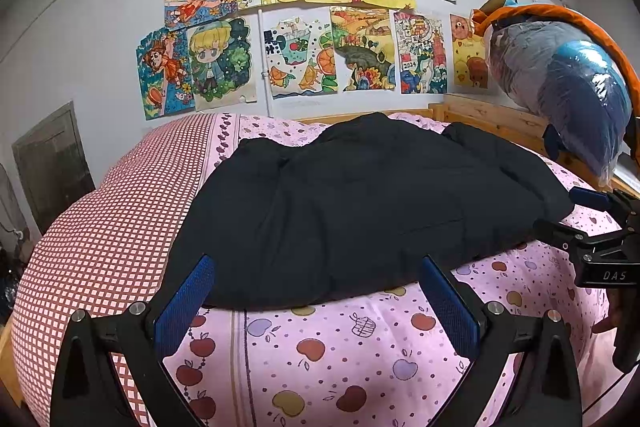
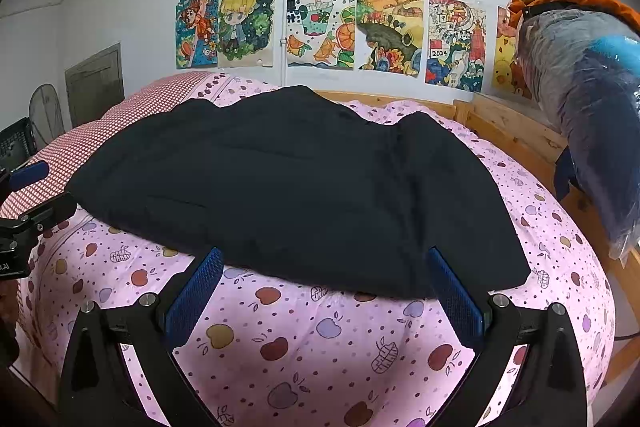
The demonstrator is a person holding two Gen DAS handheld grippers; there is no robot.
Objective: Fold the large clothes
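A large black garment (image 1: 360,207) lies spread on the pink apple-print bedsheet (image 1: 340,347); it also shows in the right wrist view (image 2: 288,187). My left gripper (image 1: 316,291) is open and empty, its blue pads just short of the garment's near hem. My right gripper (image 2: 326,287) is open and empty, also at the near hem, toward the garment's right side. The right gripper shows at the right edge of the left wrist view (image 1: 592,227), and the left gripper at the left edge of the right wrist view (image 2: 28,195).
A red-checked quilt (image 1: 120,227) lies on the bed's left. A wooden bed rail (image 1: 492,119) runs along the back and right. A plastic-wrapped bundle (image 1: 568,87) hangs at right. Drawings (image 1: 312,19) cover the wall.
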